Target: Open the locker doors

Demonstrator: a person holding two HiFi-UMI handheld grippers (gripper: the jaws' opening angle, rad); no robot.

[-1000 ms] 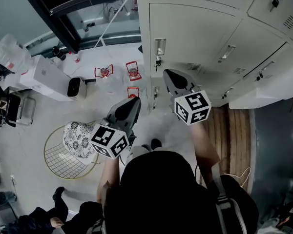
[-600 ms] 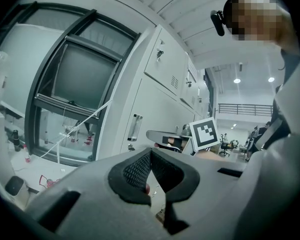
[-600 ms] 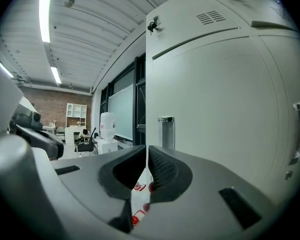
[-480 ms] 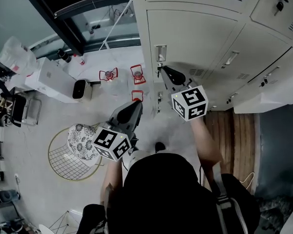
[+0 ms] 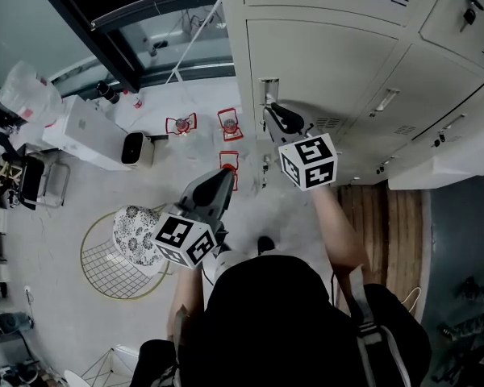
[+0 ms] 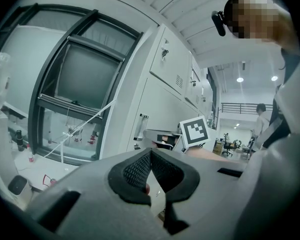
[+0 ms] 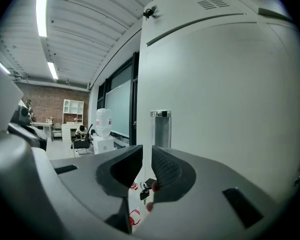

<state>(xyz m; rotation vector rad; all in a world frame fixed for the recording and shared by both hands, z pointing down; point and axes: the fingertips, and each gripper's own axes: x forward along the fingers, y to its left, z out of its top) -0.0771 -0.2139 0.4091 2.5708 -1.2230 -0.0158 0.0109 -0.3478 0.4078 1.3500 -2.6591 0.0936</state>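
The grey locker door [image 5: 331, 63] carries a metal handle [image 5: 266, 87] at its left edge. My right gripper [image 5: 268, 110] points at that handle, tips just short of it. In the right gripper view the handle [image 7: 161, 129] stands right above the jaws and a small padlock [image 7: 144, 191] hangs below it, seen through the gap. This right gripper [image 7: 147, 151] is open; its jaws have just been opening, with nothing between them. My left gripper [image 5: 226, 170] hangs lower left, away from the lockers. Its tips [image 6: 150, 153] meet, shut and empty.
More locker doors with handles [image 5: 385, 101] run to the right. On the floor below are a wire chair with a patterned cushion [image 5: 121, 240], red wire objects [image 5: 230, 123] and a white box [image 5: 129, 147]. A dark window frame [image 5: 105, 31] sits left of the lockers.
My right gripper has moved in towards the locker handle, and its tips now sit just under it. The left gripper has stayed about where it was.
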